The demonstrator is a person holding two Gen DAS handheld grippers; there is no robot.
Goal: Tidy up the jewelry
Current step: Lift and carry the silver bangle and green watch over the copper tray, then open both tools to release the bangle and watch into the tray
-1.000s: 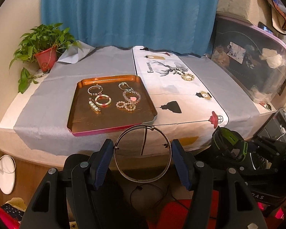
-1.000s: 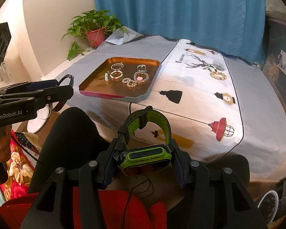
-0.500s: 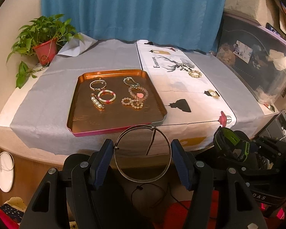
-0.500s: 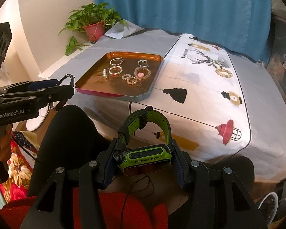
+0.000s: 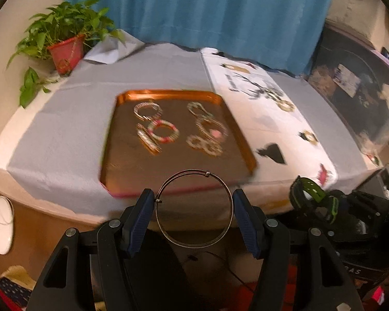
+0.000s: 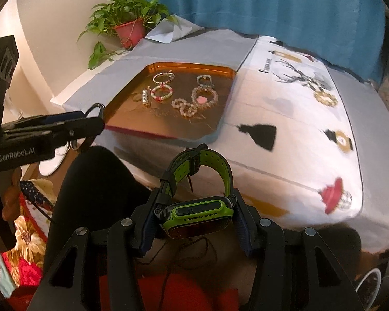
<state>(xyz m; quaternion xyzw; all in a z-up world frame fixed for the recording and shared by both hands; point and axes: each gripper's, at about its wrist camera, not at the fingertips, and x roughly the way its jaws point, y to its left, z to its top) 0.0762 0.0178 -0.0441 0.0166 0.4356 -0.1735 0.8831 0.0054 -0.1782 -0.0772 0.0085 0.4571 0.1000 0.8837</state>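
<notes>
Bangle (image 5: 194, 208), thin, light and likely springy, is clamped across its width by left gripper (image 5: 194, 223) short of tray (image 5: 111, 140); right gripper (image 6: 192, 223) clamps rigid watch (image 6: 198, 216) by its case.

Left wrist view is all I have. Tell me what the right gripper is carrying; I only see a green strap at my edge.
Observer: The right gripper is shut on a green and black watch, its pads on the two ends of the case.
Operator: Read me the case.
Observer: The side reads MAKE FRIENDS, upside down in the right wrist view.
Operator: Report what lies right of the tray; mine is blurred.
Observer: A beaded bracelet lies on the printed cloth, apart from the copper tray.
</notes>
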